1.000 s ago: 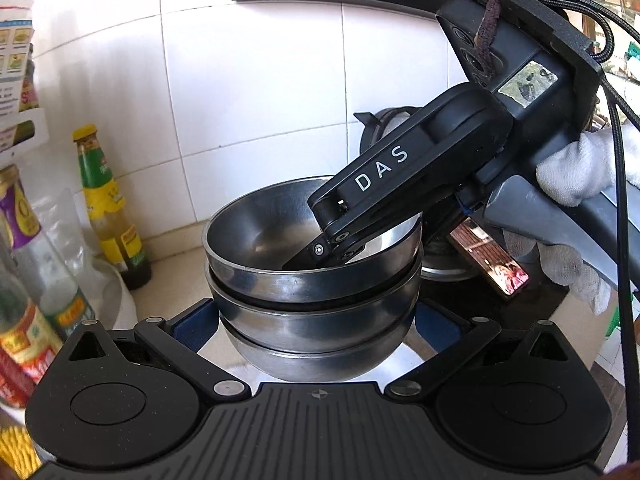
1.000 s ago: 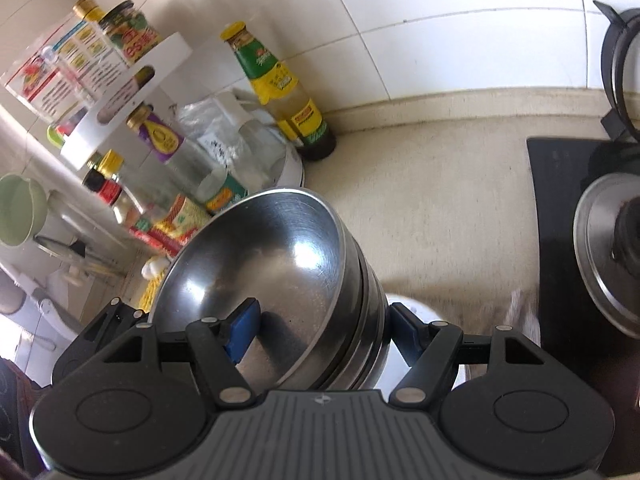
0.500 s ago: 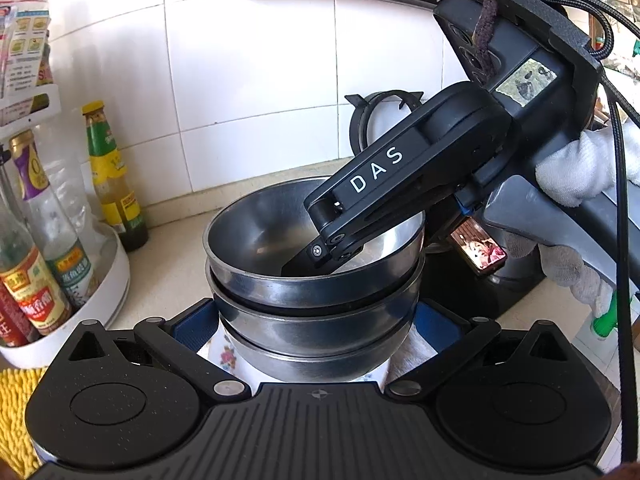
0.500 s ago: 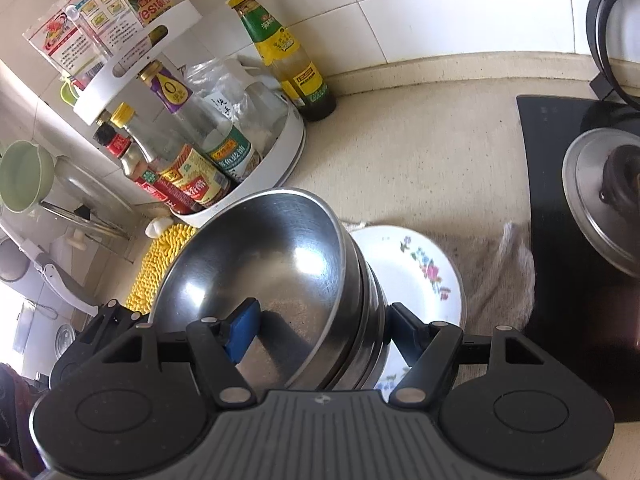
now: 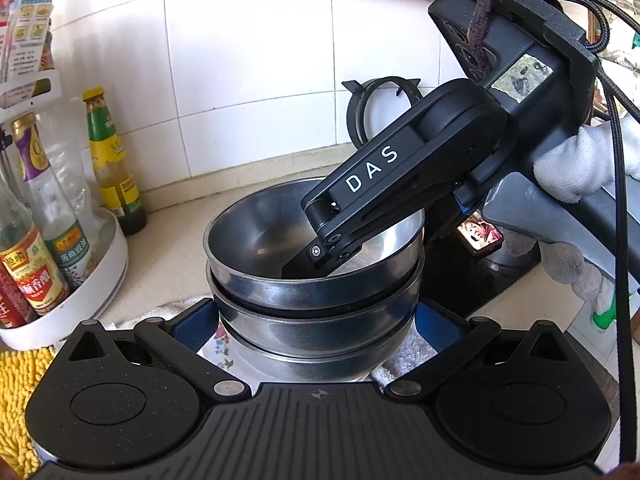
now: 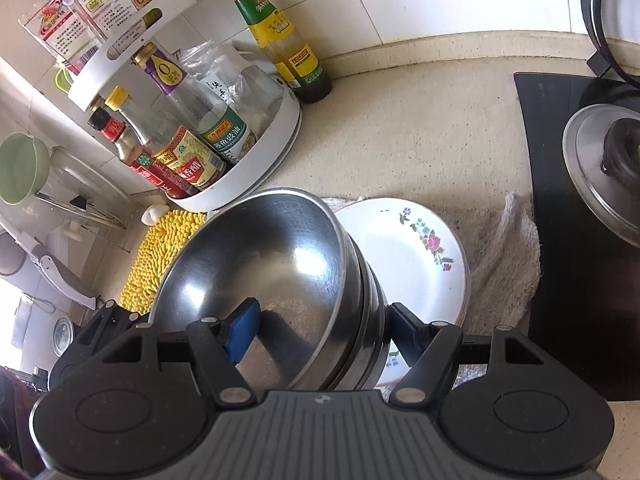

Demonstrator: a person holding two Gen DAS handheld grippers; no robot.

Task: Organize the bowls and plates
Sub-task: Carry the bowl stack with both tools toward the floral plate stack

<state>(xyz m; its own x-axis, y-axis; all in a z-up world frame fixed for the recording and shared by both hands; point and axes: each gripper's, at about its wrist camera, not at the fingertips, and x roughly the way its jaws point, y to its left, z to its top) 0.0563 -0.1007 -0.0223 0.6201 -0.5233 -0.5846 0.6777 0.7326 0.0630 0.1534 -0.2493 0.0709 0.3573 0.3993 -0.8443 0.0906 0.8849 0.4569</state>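
Three nested steel bowls (image 5: 316, 316) hang just above a stack of white flowered plates (image 6: 416, 248) on a grey towel. My left gripper (image 5: 314, 322) holds the stack from both sides, its blue pads pressed on the lower bowls. My right gripper (image 6: 320, 326) is shut on the stack's walls at the rim, one blue pad (image 6: 240, 334) inside the top bowl (image 6: 260, 280), the other outside. In the left wrist view the right gripper's finger (image 5: 320, 256) reaches down into the top bowl.
A white turntable rack (image 6: 256, 168) of sauce bottles stands at the left, with a green-capped bottle (image 6: 280, 40) by the tiled wall. A yellow mat (image 6: 156, 252) lies beside the plates. The black stove (image 6: 580, 200) with its burner is at the right.
Both grippers have carried the bowl stack back and down over the flowered plates; the plates and towel came into view below, and the bottle rack now sits farther off.
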